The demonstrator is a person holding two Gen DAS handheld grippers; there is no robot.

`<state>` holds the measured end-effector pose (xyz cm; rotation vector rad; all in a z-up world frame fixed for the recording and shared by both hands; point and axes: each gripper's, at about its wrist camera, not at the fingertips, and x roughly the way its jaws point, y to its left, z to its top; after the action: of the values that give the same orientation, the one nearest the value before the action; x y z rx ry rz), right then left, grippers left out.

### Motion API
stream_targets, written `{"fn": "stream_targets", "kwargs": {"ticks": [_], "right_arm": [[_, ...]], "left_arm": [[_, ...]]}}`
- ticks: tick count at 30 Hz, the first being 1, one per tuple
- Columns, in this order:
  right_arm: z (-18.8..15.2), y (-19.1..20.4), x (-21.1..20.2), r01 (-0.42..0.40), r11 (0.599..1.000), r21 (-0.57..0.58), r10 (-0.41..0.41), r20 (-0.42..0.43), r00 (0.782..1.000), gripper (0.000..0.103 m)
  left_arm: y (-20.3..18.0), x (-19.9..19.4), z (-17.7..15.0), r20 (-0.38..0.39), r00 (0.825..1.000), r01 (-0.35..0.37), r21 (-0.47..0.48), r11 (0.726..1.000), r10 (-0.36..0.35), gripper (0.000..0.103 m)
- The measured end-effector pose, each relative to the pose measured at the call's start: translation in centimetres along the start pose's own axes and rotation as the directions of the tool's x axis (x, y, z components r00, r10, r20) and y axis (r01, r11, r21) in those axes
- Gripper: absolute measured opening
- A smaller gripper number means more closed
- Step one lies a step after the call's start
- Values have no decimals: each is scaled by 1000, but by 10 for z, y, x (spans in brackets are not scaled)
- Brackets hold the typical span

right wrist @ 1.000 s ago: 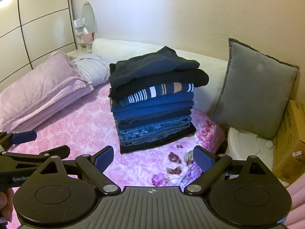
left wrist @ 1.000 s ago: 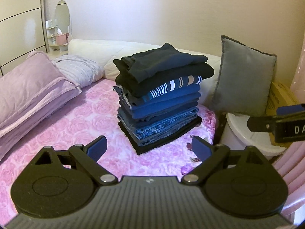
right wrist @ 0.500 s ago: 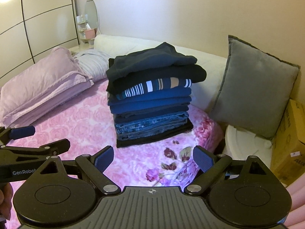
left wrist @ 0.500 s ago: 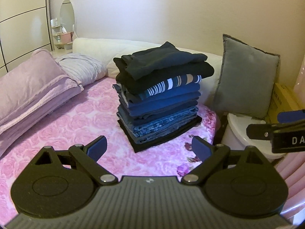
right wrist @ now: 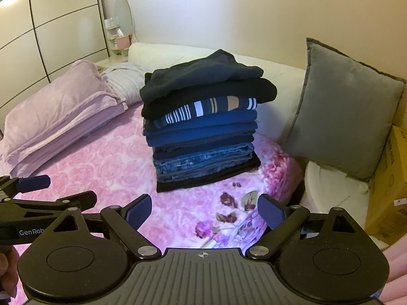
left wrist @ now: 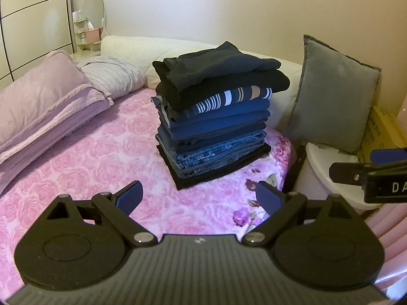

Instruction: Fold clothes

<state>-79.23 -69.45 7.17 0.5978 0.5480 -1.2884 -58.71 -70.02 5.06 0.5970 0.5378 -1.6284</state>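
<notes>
Readable stuff is pretty thin: "GenRob" in white on the left gripper [right wrist: 48, 203] body, left of the jaws, and "DA" on the right gripper [left wrist: 368, 167] side, right of them. Box [left wrist: 384, 132] print is too blurry.

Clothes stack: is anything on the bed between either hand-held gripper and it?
Nothing visible. Only bare pink bedspread lies between the open left hand-held gripper and the clothes stack, and the same before the open right hand-held gripper. The pillows and grey cushion sit off to the sides.
</notes>
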Motion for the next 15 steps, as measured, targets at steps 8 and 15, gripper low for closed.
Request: {"fn": "stream_targets", "kwargs": {"ticks": [8, 15], "right_arm": [[3, -2, 7, -10, 1000, -26, 10, -8, 1000, 93], [6, -5, 15, -22, 999, -44, 21, -13, 1000, 93]], "left_arm": [[-4, 5, 1, -16, 1000, -10, -9, 1000, 10, 94], [-7, 10, 3, -22, 999, -24, -27, 999, 23, 94]]}}
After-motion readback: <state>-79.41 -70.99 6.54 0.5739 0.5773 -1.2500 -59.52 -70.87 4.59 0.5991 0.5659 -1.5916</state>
